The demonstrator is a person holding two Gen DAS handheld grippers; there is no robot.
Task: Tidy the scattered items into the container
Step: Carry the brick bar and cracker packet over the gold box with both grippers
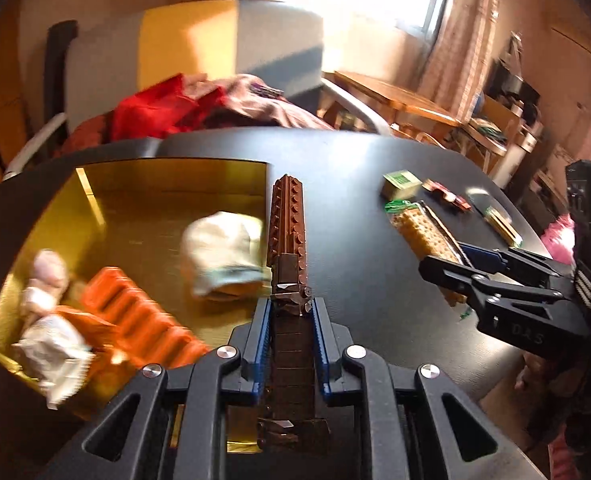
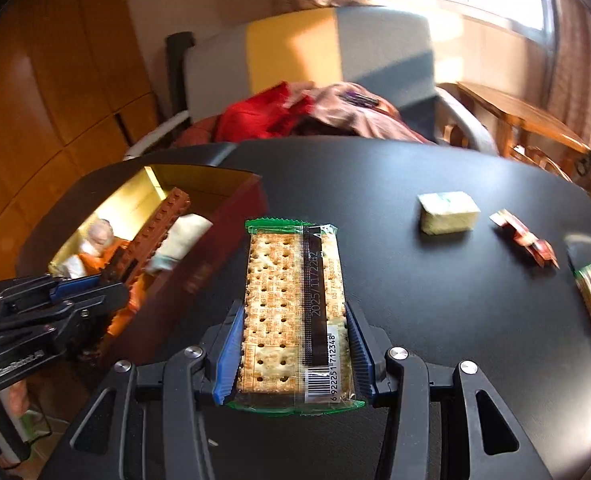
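Here the left gripper (image 1: 287, 320) clamps a brown brick bar (image 1: 289, 220) by the box (image 1: 167, 176), the right gripper (image 2: 295, 344) clasps a cracker pack (image 2: 291, 300) that could crack under pressure

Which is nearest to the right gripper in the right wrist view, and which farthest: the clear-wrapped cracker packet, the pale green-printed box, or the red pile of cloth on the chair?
1. Clear-wrapped cracker packet: clamped in the right gripper.
2. Pale green-printed box: ahead and right, on the black table.
3. Red pile of cloth: beyond the table's far edge, on the chair.
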